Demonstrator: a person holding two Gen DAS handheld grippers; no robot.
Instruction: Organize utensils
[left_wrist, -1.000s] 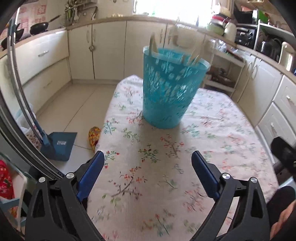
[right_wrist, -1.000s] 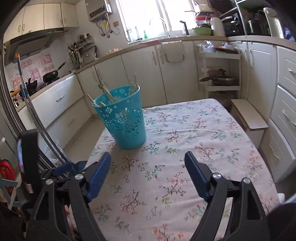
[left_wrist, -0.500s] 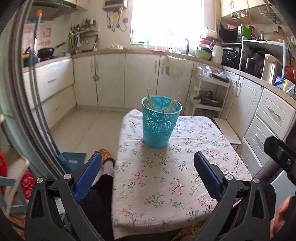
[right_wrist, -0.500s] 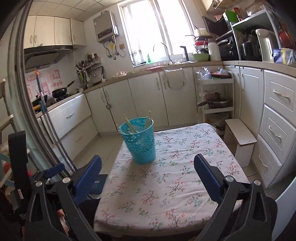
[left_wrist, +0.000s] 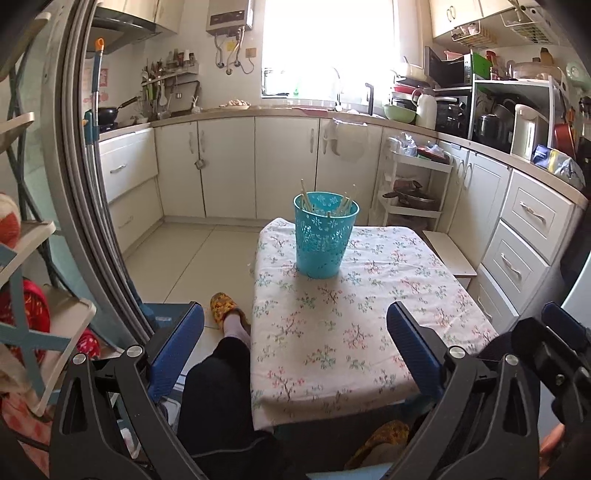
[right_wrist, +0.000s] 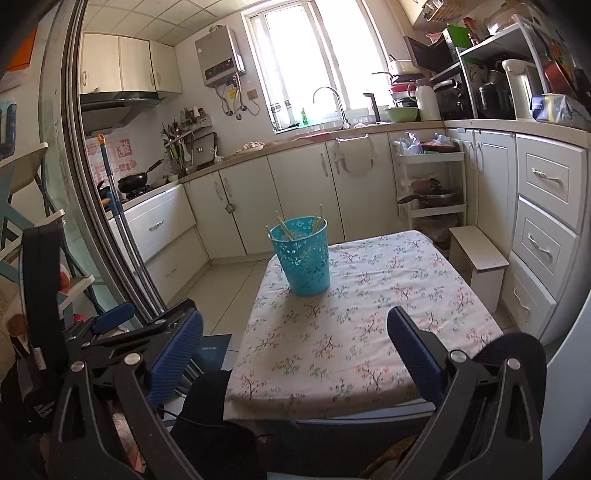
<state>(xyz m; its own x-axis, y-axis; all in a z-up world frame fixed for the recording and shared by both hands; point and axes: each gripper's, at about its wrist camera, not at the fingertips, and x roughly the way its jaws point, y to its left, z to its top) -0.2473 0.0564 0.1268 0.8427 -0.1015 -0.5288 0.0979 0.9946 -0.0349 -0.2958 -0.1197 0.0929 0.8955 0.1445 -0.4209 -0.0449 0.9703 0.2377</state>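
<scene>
A turquoise perforated basket stands at the far left part of the table with the flowered cloth; it also shows in the right wrist view. Several chopsticks stand in it, their tips above the rim. My left gripper is open and empty, held back over the table's near edge. My right gripper is open and empty, also back from the table. Both are well away from the basket.
The person's leg and yellow slipper are left of the table. A blue dustpan lies on the floor. White cabinets line the back and right walls. A small stool stands beyond the table's right side.
Both grippers have pulled back and up from close to the basket to behind the table's near edge. Both stay open and empty. The basket has not moved.
</scene>
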